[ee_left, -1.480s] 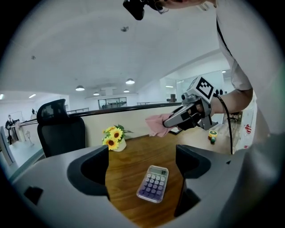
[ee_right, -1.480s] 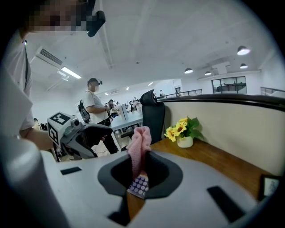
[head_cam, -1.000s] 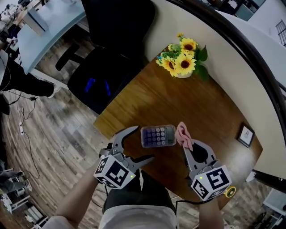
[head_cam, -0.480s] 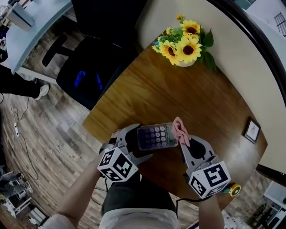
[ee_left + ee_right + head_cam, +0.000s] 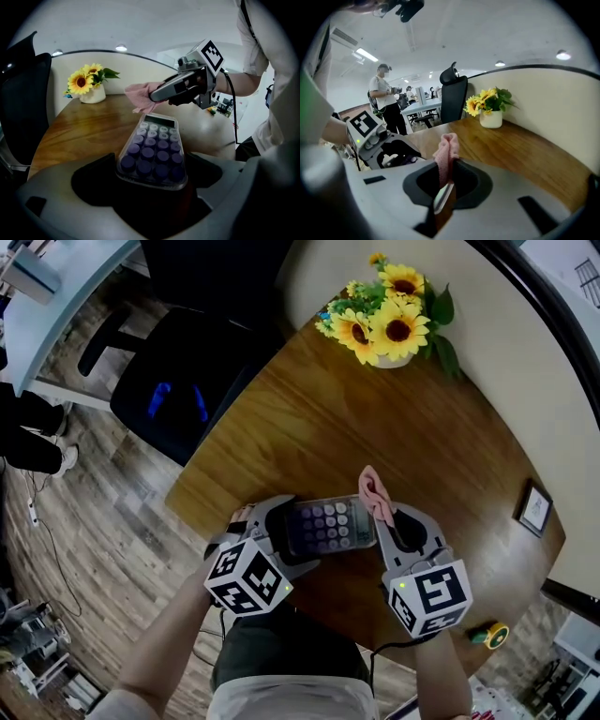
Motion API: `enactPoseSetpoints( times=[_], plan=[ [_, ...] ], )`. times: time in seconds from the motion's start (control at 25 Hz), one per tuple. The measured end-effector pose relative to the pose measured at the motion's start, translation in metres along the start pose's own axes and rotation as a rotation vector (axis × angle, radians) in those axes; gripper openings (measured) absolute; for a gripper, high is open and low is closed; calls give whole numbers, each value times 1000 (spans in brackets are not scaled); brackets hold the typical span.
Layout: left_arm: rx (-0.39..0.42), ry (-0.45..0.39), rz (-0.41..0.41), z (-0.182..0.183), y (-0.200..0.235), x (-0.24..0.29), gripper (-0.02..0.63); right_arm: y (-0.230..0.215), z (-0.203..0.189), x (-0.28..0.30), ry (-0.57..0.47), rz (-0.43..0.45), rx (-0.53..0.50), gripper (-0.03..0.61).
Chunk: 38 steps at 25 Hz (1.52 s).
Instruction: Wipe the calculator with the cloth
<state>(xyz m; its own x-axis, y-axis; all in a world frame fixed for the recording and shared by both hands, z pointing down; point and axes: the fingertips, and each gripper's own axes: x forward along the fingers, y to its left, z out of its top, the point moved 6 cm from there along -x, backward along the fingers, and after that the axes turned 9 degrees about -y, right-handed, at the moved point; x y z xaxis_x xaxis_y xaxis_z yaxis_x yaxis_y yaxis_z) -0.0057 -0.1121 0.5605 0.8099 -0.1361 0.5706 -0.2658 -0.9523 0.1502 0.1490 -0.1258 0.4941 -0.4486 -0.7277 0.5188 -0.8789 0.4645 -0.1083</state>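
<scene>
**A:** What is the left gripper [image 5: 302, 532] doing?

**B:** Its jaws are clamped on the calculator [image 5: 330, 526], one against each long side. In the left gripper view the dark purple key end sits deep between the jaws. The display end points away, out over the table [image 5: 309, 427].

**A:** And the right gripper [image 5: 386, 517]?

**B:** Its jaws are together on the cloth [image 5: 375, 493]. In the right gripper view a pink fold stands up from the nip, bunched and upright, with the rest squeezed between the pads.

**A:** How do the two stand to each other?

**B:** They are close, tip to tip, at the near edge of the table. The left gripper comes in from the left and the right gripper from the right. The cloth is at the calculator's display end, by its far corner. I cannot tell whether they touch.

**A:** Does the calculator lie on the wood?

**B:** I cannot tell that either. It is tilted a little in the jaws, just over the surface.

**A:** What is farther out?

**B:** Sunflowers [image 5: 389, 320] in a white pot [image 5: 392, 360] stand at the far side of the table, by the curved wall and well apart from the grippers. A small frame [image 5: 534, 510] lies near the right edge. A black chair [image 5: 178, 399] stands left of the table on the plank floor [image 5: 103, 502]. The right gripper view also shows a person [image 5: 384, 101] standing far back among the desks.
</scene>
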Motion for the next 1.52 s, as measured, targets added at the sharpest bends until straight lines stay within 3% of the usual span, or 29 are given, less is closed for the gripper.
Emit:
enactPoseSetpoints(
  times=[0.28, 0.44, 0.88, 1.12, 1.24, 1.4, 1.52],
  plan=[
    [-1, 1, 7, -1, 0, 1, 457, 16, -12, 34, 133, 29, -218, 32],
    [-2, 0, 4, -1, 0, 1, 457, 32, -22, 32, 190, 72, -278, 31],
    [6, 0, -3, -1, 0, 0, 457, 49, -51, -22, 299, 163, -205, 29],
    [5, 0, -3, -1, -1, 1, 457, 45, -54, -38, 447, 231, -177, 31],
    [2, 3, -2, -1, 0, 1, 457, 28, -36, -43, 389, 161, -139, 31],
    [4, 1, -4, -1, 0, 1, 457, -2, 13, -32, 161, -35, -99, 32],
    [4, 2, -4, -1, 0, 0, 457, -10, 38, -15, 34, -108, -66, 34]
  ],
)
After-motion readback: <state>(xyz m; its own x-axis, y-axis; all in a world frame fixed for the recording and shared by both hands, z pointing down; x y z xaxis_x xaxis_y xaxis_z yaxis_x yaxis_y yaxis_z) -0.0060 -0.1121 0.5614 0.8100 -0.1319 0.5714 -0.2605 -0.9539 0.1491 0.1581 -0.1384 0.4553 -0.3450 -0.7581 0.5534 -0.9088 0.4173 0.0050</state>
